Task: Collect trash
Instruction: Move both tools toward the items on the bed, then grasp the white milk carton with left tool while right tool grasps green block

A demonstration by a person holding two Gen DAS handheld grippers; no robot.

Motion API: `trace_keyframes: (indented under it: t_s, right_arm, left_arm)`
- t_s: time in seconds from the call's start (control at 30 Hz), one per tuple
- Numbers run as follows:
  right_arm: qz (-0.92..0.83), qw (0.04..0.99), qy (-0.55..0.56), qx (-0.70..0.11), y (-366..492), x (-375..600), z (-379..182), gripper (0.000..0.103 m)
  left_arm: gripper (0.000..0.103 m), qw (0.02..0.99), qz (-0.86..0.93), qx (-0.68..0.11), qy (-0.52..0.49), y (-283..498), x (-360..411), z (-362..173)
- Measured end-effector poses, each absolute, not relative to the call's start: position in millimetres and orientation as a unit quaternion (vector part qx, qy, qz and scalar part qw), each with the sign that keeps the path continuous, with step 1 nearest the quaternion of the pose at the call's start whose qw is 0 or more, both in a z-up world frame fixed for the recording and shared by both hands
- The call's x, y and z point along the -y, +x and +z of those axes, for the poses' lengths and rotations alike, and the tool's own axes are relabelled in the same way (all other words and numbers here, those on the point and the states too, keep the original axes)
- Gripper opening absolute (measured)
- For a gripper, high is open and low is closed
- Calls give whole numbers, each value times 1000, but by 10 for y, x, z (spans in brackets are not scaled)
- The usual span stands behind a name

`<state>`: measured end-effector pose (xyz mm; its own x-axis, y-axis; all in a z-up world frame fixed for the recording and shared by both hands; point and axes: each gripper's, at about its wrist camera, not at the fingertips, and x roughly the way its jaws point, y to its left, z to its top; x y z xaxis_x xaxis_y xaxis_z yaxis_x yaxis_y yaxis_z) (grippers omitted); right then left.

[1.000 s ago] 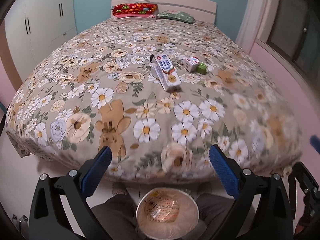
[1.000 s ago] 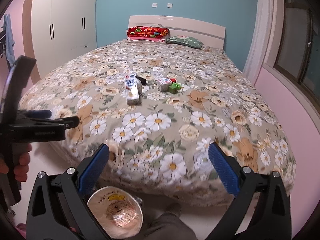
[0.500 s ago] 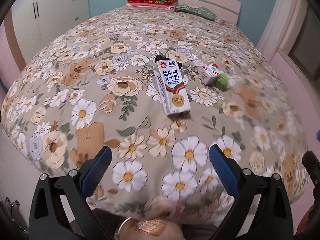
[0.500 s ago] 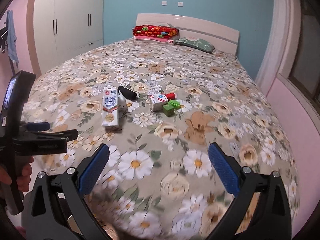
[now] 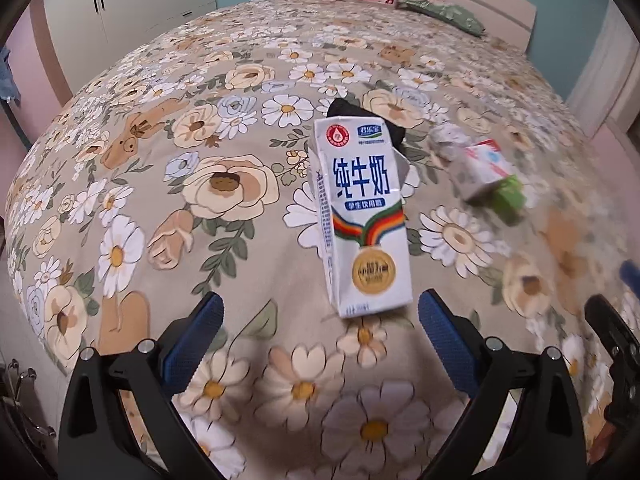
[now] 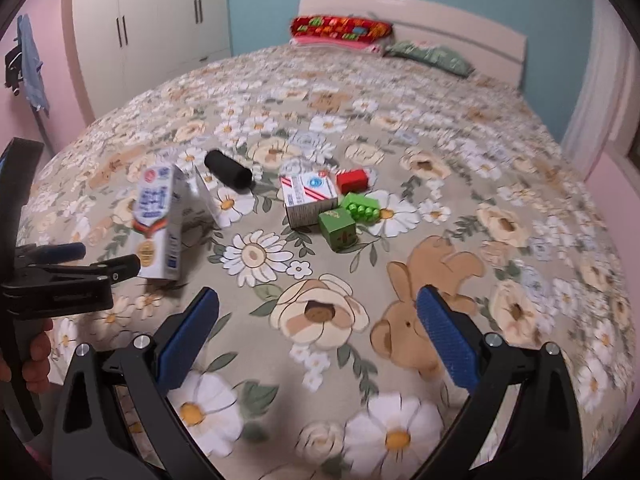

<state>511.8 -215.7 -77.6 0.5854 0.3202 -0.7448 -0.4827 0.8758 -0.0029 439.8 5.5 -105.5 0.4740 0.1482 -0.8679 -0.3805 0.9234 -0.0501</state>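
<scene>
A tall white cardboard milk carton (image 5: 362, 220) with blue Chinese lettering, a rainbow band and a gold medal print lies on its back on the floral bedspread (image 5: 224, 184), its base toward the near edge of the bed. Its top flaps look creased and partly opened. Just behind its far end rests a black cylinder-shaped thing (image 6: 228, 168), matte and soft-looking. To the right lies a small white box with red and blue print (image 6: 310, 198), with a red block (image 6: 352, 181) touching its far right corner and two green cartons (image 6: 348, 220) pressed against its near right side.

The bedspread is beige cloth, printed with daisies, roses and brown bears, slightly rumpled. Far off, a red patterned pillow (image 6: 340, 28) and a green one (image 6: 430, 56) lean by the pale headboard (image 6: 480, 40).

The left gripper (image 5: 320, 330) hovers low over the near part of the bed, its blue ribbed pads spread wide, with the carton's base just beyond them and nothing between them. The right gripper (image 6: 318, 330) hangs to the right, equally wide and empty, over a printed bear. A hand (image 6: 34, 360) grips the left tool's handle.
</scene>
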Motion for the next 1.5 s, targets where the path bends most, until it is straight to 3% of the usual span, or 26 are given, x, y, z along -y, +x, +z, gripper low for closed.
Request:
trace_keyframes:
  t_s: [0.23, 0.73, 0.8, 0.93, 1.0, 1.07, 1.5]
  right_arm:
    - [260, 855, -73, -442, 5800, 2125, -1193, 97]
    - [277, 843, -113, -446, 6385, 1687, -1551, 97]
    - [279, 842, -113, -448, 6393, 1673, -1552, 96]
    - [279, 836, -118, -458, 6412, 1631, -1573, 63]
    - [274, 834, -120, -464, 6410, 1618, -1599, 53]
    - [276, 834, -114, -465, 6390, 1629, -1603, 32]
    - [261, 845, -83, -459, 6219, 1758, -1405, 31]
  left_arm:
    - [99, 843, 168, -493, -134, 4667, -102, -1247]
    - [98, 838, 152, -501, -151, 4947, -266, -1525]
    - [86, 841, 148, -498, -150, 4951, -281, -1530]
    - [70, 843, 141, -498, -147, 4963, -322, -1537]
    - [52, 845, 132, -495, -152, 4959, -353, -1526]
    - [51, 846, 122, -494, -159, 4953, -385, -1518]
    - [50, 850, 87, -495, -159, 4770, -518, -1360]
